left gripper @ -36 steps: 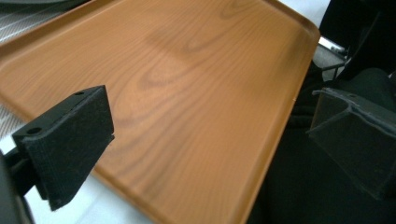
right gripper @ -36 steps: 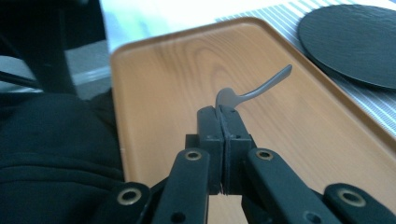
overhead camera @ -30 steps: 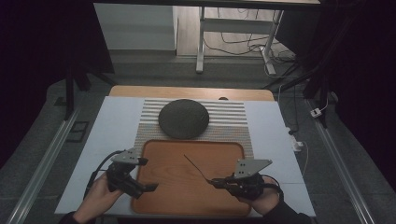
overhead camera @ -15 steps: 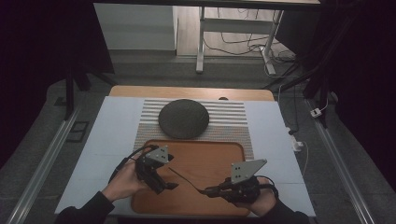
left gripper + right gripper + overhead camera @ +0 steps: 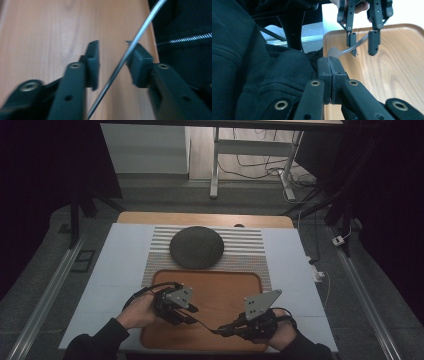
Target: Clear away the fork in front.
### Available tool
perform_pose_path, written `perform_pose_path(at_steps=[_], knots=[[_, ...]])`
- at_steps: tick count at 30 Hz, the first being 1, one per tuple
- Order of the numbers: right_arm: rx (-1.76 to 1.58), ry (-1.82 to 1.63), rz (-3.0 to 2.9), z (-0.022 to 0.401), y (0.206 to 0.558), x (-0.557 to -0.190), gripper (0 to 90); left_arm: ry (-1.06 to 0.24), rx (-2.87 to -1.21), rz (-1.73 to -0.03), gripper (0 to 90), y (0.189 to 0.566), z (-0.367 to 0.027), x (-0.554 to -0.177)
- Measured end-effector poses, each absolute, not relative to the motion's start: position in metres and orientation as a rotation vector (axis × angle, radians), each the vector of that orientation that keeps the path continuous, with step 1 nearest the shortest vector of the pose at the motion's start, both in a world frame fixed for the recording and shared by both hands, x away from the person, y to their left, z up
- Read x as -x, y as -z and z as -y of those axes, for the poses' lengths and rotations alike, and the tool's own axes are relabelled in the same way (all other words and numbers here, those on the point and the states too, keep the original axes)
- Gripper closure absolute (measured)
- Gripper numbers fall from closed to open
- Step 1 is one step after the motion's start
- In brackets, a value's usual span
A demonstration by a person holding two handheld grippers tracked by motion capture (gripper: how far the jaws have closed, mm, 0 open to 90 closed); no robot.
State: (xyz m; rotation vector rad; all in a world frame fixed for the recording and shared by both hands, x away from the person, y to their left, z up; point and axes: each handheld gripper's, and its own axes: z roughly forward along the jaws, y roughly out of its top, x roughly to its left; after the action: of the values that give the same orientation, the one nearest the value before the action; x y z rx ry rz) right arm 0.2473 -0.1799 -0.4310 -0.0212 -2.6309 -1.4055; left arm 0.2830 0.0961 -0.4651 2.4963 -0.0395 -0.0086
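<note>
Metal utensil (image 5: 348, 50), thin-handled, is lying over the wooden tray (image 5: 220, 285) around 6 o'clock; the right gripper (image 5: 331, 61) is clamping its end, while the left gripper (image 5: 112, 53) has just been closing around its shaft, pads not yet pressing.

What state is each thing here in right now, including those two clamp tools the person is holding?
Right gripper: jaws shut on the metal utensil, holding it above the tray.
Left gripper: jaws just closing around the utensil's handle, a gap left, not clamped.
Metal utensil: held at one end, spanning between both grippers.
Wooden tray: flat on the table, nothing lying on it.
Dark round mat: flat on the striped mat, untouched.
</note>
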Motion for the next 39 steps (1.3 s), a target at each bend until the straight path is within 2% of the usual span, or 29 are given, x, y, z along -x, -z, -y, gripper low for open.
perform_pose_path(at_steps=[2, 5, 14, 19, 21, 22, 23, 25, 26, 39], knots=[[0.025, 1.397, 2.625, 0.18, 0.432, -0.249, 89.0, 0.012, -2.506, 0.079, 72.8, 0.466, -0.094, -0.282], [0.023, 1.365, 2.609, 0.18, 0.434, -0.251, 88.8, -0.002, -2.534, 0.151, 77.6, 0.467, -0.091, -0.279], [0.033, 1.354, 2.582, 0.182, 0.438, -0.254, 85.7, -0.025, -2.584, 0.319, 83.4, 0.465, -0.087, -0.27], [0.094, 1.384, 2.609, 0.185, 0.438, -0.258, 80.0, -0.038, -2.598, 0.318, 86.0, 0.463, -0.086, -0.267], [0.108, 1.39, 2.628, 0.185, 0.438, -0.258, 77.8, -0.03, -2.601, 0.295, 86.1, 0.463, -0.086, -0.267], [0.133, 1.403, 2.658, 0.185, 0.437, -0.258, 72.9, -0.017, -2.599, 0.274, 86.2, 0.463, -0.087, -0.268], [0.133, 1.403, 2.658, 0.185, 0.437, -0.258, 72.9, -0.004, -2.596, 0.244, 86.2, 0.462, -0.087, -0.269], [0.203, 1.419, 2.699, 0.186, 0.436, -0.259, 63.4, 0.027, -2.587, 0.171, 86.2, 0.461, -0.088, -0.27], [0.203, 1.419, 2.699, 0.186, 0.436, -0.259, 63.4, 0.034, -2.585, 0.133, 86.2, 0.461, -0.089, -0.271], [0.505, 1.402, 2.87, 0.195, 0.439, -0.261, 31.8, 0.076, -2.57, -0.241, 86.1, 0.463, -0.111, -0.267]])
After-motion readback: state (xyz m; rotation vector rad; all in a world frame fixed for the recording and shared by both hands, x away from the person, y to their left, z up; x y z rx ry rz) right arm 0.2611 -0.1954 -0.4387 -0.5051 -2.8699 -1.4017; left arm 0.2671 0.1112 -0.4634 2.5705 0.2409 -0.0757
